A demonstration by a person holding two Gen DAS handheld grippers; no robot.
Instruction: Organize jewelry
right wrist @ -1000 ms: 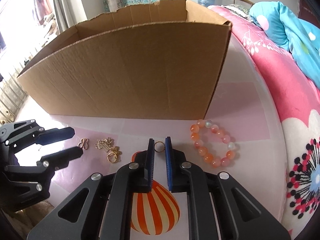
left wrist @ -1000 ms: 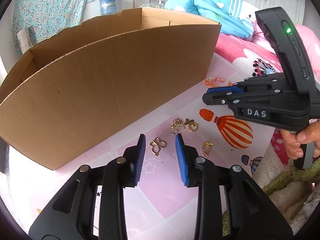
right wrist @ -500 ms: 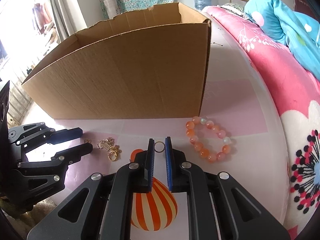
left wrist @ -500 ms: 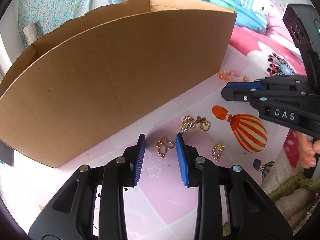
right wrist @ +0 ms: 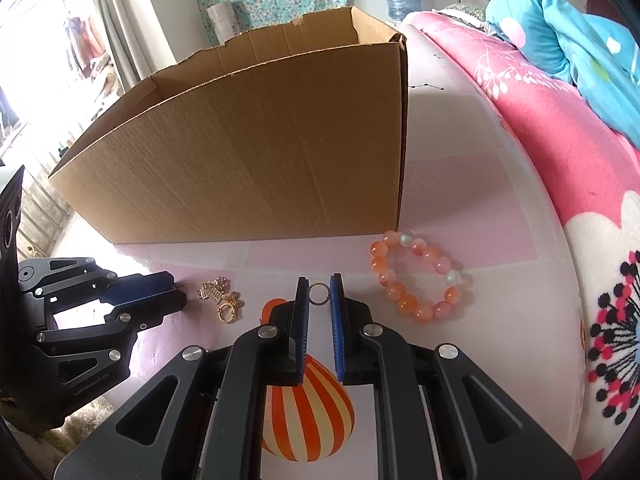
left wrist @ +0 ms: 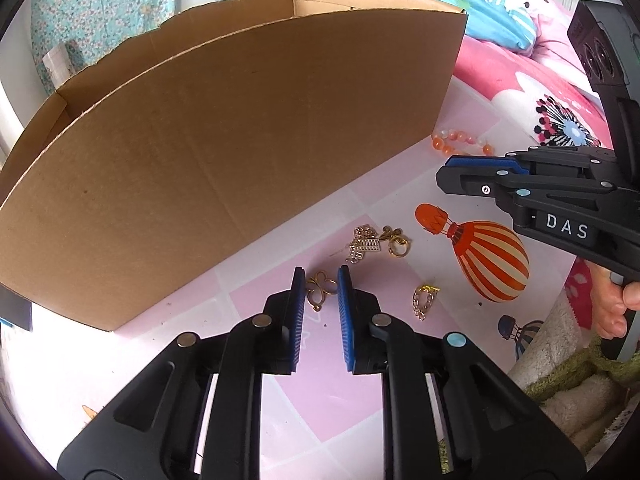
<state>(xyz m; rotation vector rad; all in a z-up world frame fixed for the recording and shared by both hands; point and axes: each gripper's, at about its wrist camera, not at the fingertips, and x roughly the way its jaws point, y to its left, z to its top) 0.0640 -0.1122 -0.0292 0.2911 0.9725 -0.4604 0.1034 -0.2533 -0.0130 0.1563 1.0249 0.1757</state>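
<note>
Jewelry lies scattered on a pink-and-white mat (left wrist: 328, 392) printed with a striped hot-air balloon (left wrist: 490, 266), in front of a large open cardboard box (left wrist: 224, 152). Nearest the left gripper (left wrist: 320, 294) is a gold butterfly-shaped charm (left wrist: 320, 289), which sits between the two blue pads; the jaws have just been closing around it, and the pads stand just beside the charm's edges, though it cannot be told whether they press on it yet. Just beyond it lie a small tangle of gold pieces (left wrist: 363, 245) and a gold butterfly ring (left wrist: 397, 242), side by side near the box wall. A short gold chain piece (left wrist: 425, 300) rests to the right of the gripper, between it and the balloon print. In the right wrist view the right gripper (right wrist: 319, 294) has its fingers drawn close together, pinching a thin metal ring (right wrist: 319, 293) at their tips above the balloon picture. To the right of that gripper an orange and white bead bracelet (right wrist: 416, 276) lies flat on the mat, close to the box's corner. A person's hand (left wrist: 614, 306) grips the right gripper's handle at the edge of the left wrist view. Pink flowered bedding (right wrist: 560, 168) borders the mat on the right.
</note>
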